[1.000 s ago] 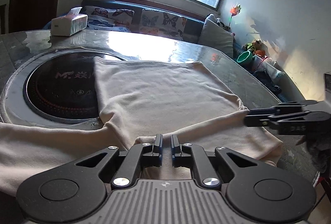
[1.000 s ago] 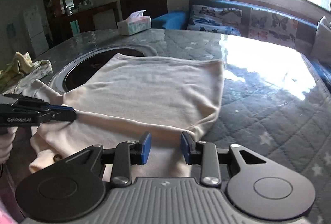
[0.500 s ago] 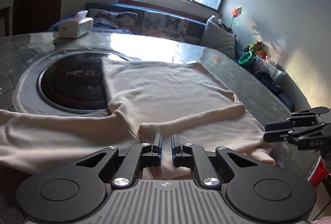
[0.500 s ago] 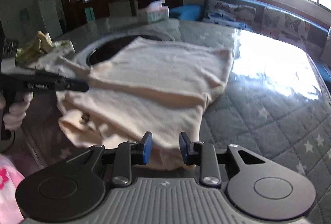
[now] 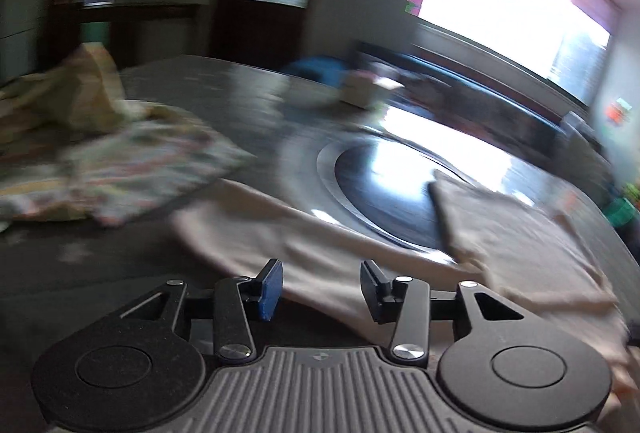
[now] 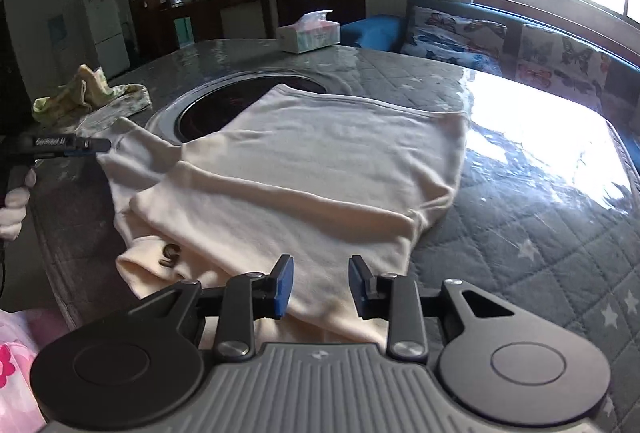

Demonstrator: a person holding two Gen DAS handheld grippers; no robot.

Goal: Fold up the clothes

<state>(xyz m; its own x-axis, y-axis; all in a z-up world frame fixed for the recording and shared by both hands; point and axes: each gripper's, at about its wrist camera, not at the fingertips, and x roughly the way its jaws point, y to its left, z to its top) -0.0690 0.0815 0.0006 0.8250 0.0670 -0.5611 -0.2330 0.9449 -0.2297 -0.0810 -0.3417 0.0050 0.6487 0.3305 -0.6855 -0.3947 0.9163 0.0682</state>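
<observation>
The cream garment (image 6: 304,169) lies on the tabletop (image 6: 540,233), partly folded: its near portion hangs over the near edge, its far hem reaches over the round dark inset (image 6: 208,113) toward the middle, and one sleeve (image 6: 132,149) still stretches out toward the left edge.

My right gripper (image 6: 320,287) hovers over the near fold with its fingers set narrow. Cloth shows between and below them, but the pads do not press on it; nothing is held.

My left gripper (image 5: 320,287) points at the outstretched sleeve. Its fingers have just been opening and stand moderately wide, with cloth visible beyond the gap and none clamped. Its view is heavily blurred, so exact alignment with the sleeve edge cannot be confirmed.

Hazards, as I judge them:

- Mis-grasp. Closing on the sleeve while my left hand swings fast may catch only one layer, or the tabletop cover, and the fold will skew.
- Slippage. The portion over the near edge is unsupported; a pull on the sleeve with nothing pinned on the right may drag the garment off.
- Snagging. The patterned cloth pile (image 6: 88,97) sits just beside the sleeve end at the left edge; a low sweep may catch it.
- Undone fold. Lifting the sleeve too high may peel open the layer already laid.
</observation>
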